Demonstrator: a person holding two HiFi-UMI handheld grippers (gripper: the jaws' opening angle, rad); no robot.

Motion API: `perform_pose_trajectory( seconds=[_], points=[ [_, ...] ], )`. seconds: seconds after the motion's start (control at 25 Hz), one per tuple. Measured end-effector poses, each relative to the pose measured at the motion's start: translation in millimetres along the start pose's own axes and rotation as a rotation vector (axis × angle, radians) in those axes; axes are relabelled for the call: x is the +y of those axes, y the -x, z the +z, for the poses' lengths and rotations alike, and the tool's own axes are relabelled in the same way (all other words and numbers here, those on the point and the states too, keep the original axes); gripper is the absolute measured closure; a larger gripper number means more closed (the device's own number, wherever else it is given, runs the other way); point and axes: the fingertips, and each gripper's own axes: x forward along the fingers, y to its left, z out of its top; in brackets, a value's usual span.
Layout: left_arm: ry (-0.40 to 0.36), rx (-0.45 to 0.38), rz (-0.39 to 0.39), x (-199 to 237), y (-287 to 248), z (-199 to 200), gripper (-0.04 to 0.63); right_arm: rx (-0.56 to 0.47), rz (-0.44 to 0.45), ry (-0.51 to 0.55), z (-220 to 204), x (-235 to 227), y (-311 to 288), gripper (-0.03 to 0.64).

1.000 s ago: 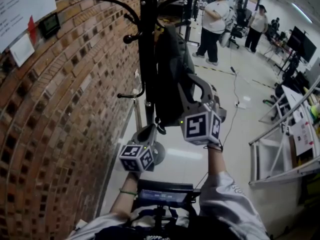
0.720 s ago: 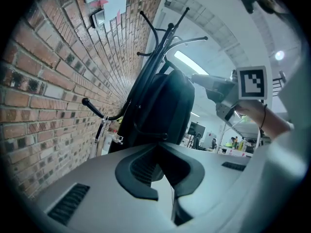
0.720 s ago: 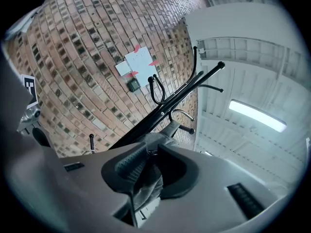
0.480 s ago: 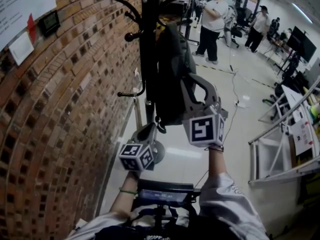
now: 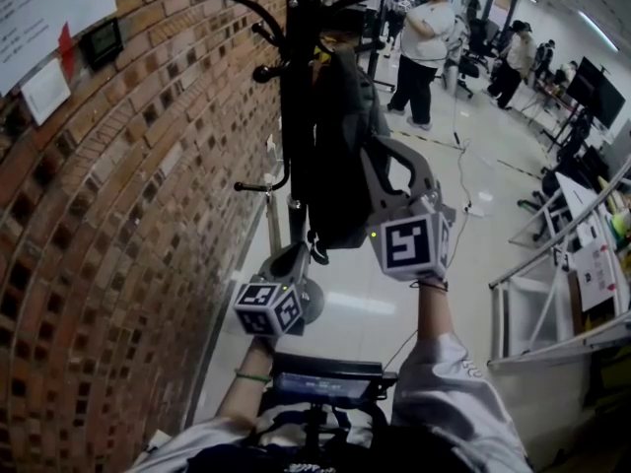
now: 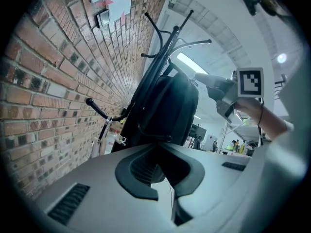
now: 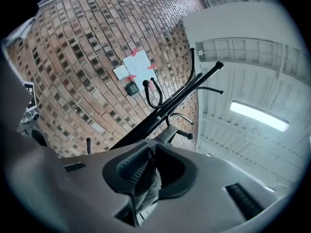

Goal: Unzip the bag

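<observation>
- Head view: the dark bag [image 5: 340, 156] hangs on a black coat stand [image 5: 296, 67] right beside the brick wall [image 5: 128, 215]. The right gripper [image 5: 375, 154] is raised against the bag's side, about halfway up. The left gripper [image 5: 296, 262] sits lower, just under the bag's bottom edge. From here I can't make out the zip itself.
- Left gripper view: its jaws stand a little apart, with pale floor showing through the gap and nothing between the pads. The bag's underside and a dark strap loop hang just beyond the tips, not gripped. This hand looks to be waiting, perhaps to steady the bag.
- Right gripper view: the jaws have just been closing. A grey strip [image 7: 146, 188] of the bag runs down between the pads, which look pinched onto it. I take it for the zip pull or a tab beside it, but I can't tell which. The stand's pole and hooks slant away behind.
- Step in hand, as I judge it: taking hold of the pull, with the zip not yet run.
- Next move: make sure that pinch is firm, then draw along the zip line rather than away from the bag. A loose hanging bag will swing, so the left gripper would do well to hold the bottom and give the pull something to work against.
</observation>
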Motion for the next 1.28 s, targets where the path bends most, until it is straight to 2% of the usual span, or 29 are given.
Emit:
perform_pose_trajectory(
  seconds=[0.04, 0.08, 0.44, 0.72, 1.28],
  points=[
    [0.0, -0.001, 0.001, 0, 0, 0, 0.588, 0.007, 0.007, 0.009, -1, -1, -1, 0.558],
    [0.001, -0.001, 0.002, 0, 0, 0, 0.588, 0.011, 0.014, 0.016, -2, -3, -1, 0.602],
    [0.01, 0.006, 0.001, 2, -2, -2, 0.588, 0.034, 0.064, 0.059, -2, 3, 1, 0.604],
    [0.013, 0.009, 0.002, 0, 0, -2, 0.588, 0.034, 0.071, 0.045, -4, 5, 5, 0.604],
    [0.012, 0.017, -0.006, -1, 1, -4, 0.588, 0.069, 0.095, 0.084, -12, 17, 14, 0.606]
  ],
)
